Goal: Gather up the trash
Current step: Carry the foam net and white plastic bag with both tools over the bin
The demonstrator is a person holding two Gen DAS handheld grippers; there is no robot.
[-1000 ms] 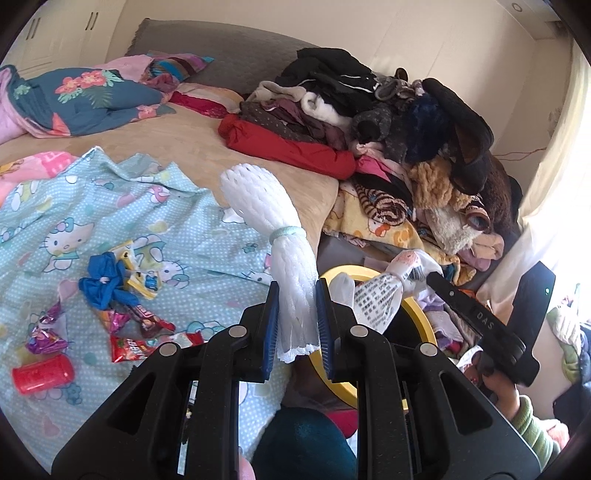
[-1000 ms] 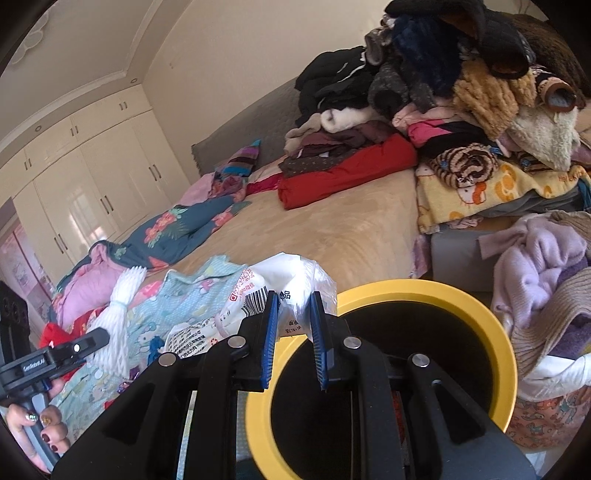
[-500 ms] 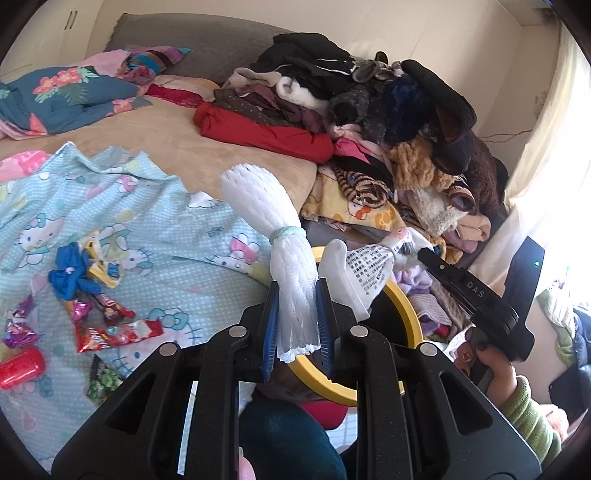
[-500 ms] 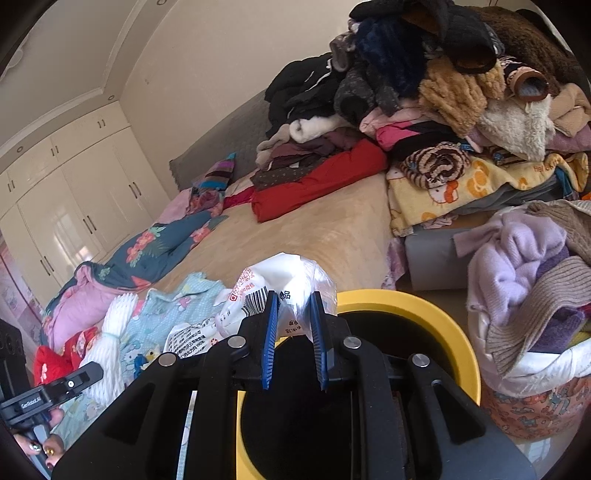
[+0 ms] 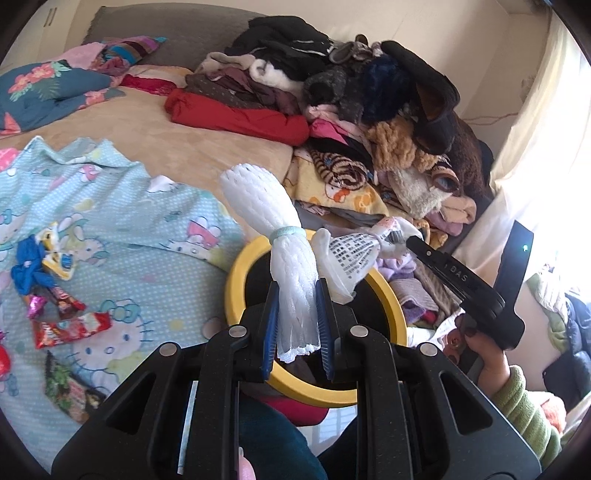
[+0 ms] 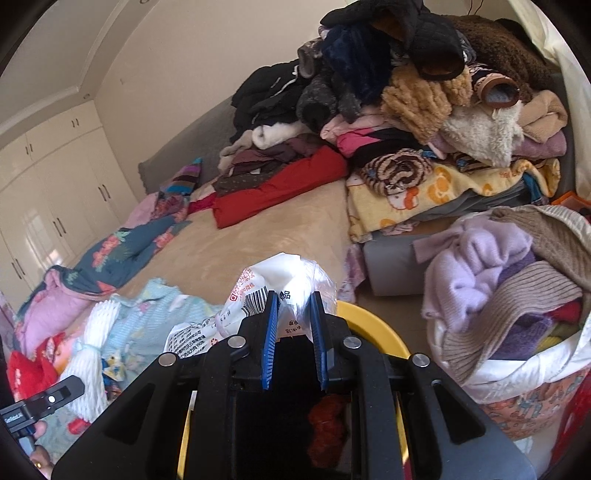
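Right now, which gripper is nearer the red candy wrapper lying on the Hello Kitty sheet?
Left. The left gripper, shut on a white foam net, sits just beside the red candy wrapper. The right gripper, holding a printed plastic bag, is farther, beyond the yellow-rimmed bin.

A bed [image 6: 266, 229] with a tan cover fills the middle of the room, a grey headboard [image 5: 177, 33] at its far end against a plain cream wall [image 6: 192, 51]. White built-in wardrobes [image 6: 48, 192] with dark handles line the far left. At the right, pale curtains [image 5: 546, 122] glow with strong daylight.
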